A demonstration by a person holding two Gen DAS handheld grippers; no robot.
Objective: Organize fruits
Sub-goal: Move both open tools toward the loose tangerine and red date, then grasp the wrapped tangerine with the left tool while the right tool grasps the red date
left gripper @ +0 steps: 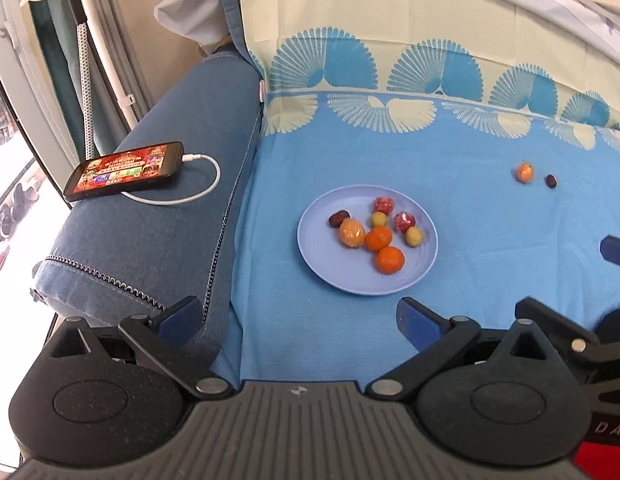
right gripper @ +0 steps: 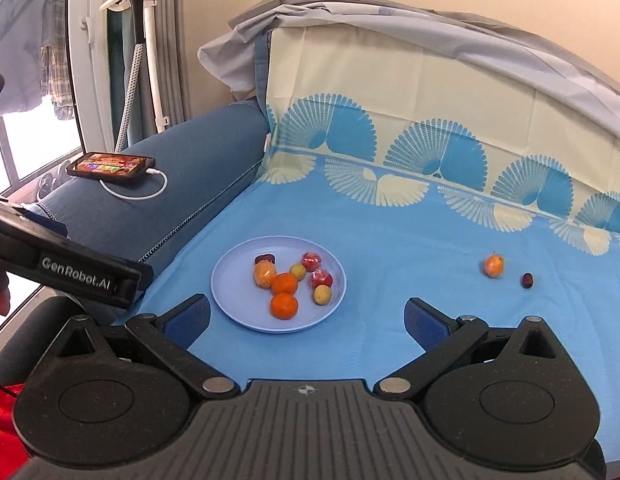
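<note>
On the blue sofa cover (right gripper: 390,240), both tongs (left gripper: 298,320) (right gripper: 306,320) gape wide; the right should straddle the stray orange fruit (right gripper: 493,265) squarely.

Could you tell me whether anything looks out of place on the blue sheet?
Yes: a small orange fruit and a dark date lie loose on the sheet, apart from the plate that holds the other fruits.

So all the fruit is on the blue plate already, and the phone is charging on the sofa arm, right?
Not all of it. Both wrist views show a small orange fruit and a dark date-like fruit lying on the blue sheet, apart from the plate. The rest holds: the other fruit is on the plate, and the phone, cable plugged in, lies on the sofa arm.
</note>
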